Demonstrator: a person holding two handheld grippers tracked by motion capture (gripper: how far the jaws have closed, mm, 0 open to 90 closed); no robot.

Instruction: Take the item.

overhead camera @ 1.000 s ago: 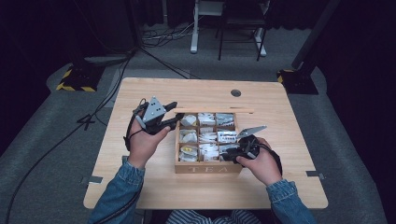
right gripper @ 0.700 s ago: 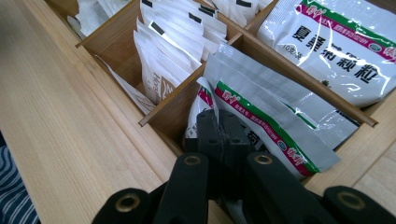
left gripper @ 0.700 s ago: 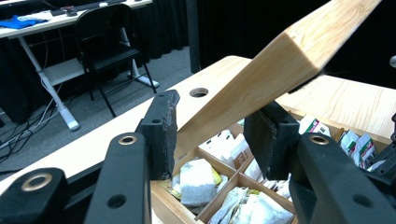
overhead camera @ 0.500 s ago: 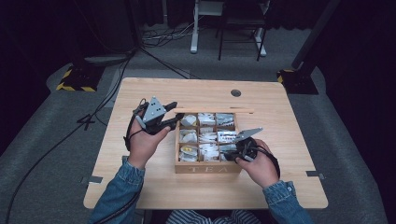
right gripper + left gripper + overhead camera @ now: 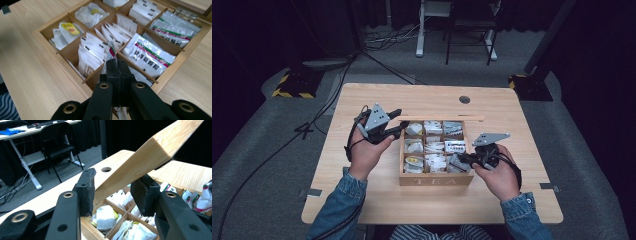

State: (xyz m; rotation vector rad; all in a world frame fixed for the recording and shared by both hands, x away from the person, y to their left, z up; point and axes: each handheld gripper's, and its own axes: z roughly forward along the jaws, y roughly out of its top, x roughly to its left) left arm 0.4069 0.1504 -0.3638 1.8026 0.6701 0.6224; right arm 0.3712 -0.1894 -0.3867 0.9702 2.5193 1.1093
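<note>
A wooden tea box (image 5: 435, 180) marked TEA stands mid-table, its compartments packed with tea sachets (image 5: 150, 55). Its lid (image 5: 442, 118) is swung up at the far side. My left gripper (image 5: 398, 122) is shut on the lid's left edge; in the left gripper view the lid's board (image 5: 150, 152) slants up from between the jaws of that gripper (image 5: 113, 191). My right gripper (image 5: 460, 159) hangs over the box's near right corner, shut on a white sachet (image 5: 111, 53) with red and green print. The sachet pokes up from the jaws of this gripper (image 5: 117, 65), above the compartments.
The light wooden table (image 5: 362, 200) has a round cable hole (image 5: 464, 99) behind the box. Bare tabletop lies to the left, right and front of the box. A chair (image 5: 57, 142) and a white desk stand beyond the far edge, and cables run across the floor.
My right gripper has risen a little over the box's near right corner with the sachet in its jaws. The left gripper and the lid have stayed put.
</note>
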